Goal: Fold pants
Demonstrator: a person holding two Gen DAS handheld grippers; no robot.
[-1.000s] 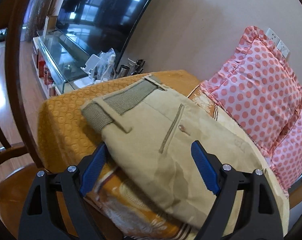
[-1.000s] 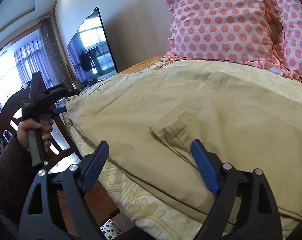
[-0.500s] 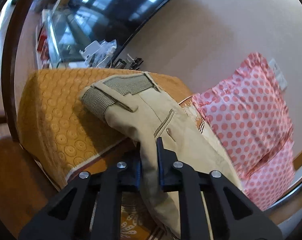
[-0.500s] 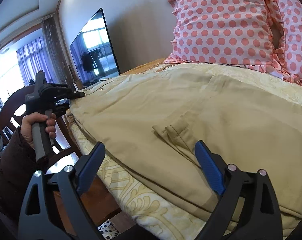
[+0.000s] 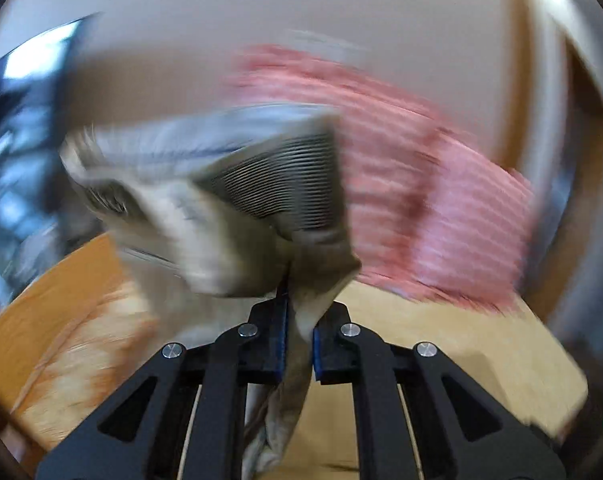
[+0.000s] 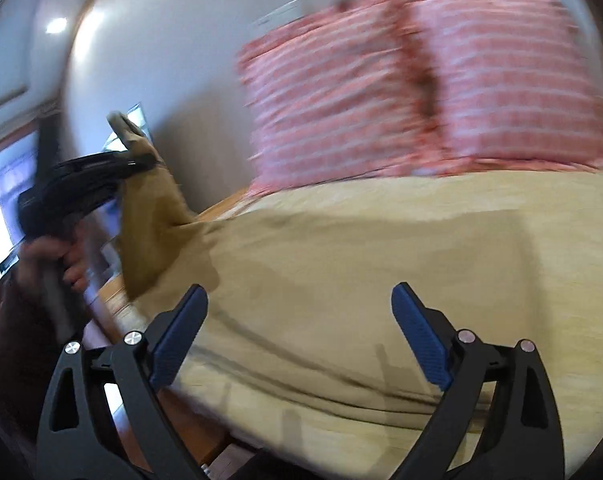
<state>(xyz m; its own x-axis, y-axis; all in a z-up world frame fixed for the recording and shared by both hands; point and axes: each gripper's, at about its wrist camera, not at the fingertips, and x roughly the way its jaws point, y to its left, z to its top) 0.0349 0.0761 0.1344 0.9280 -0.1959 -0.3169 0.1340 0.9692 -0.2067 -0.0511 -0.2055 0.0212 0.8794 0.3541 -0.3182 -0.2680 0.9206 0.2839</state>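
Left gripper pressed together on a bunch of the khaki pants, blue pads nipping the cloth between them. Seen from the right wrist view, same left gripper held up and level, gripped from below by the person's left hand, a flap of pants fabric hanging down from its tips. Right gripper spread wide, fingers apart, nothing between them, poised low just above the cloth.

Pants lifted at the waist end ahead of the left gripper: ribbed waistband lining turned up and facing the camera, pale inner fabric bunched to its left. Remainder of the pants lying flat straight ahead of and beneath the right gripper, creased in long folds near its fingers.

Beyond the pants, two pink pillows against the wall, pattern smeared to stripes. Orange cover below and left of the left gripper. Both views heavily motion-blurred; pocket and button details impossible to make out; dark screen at far left only a smear.
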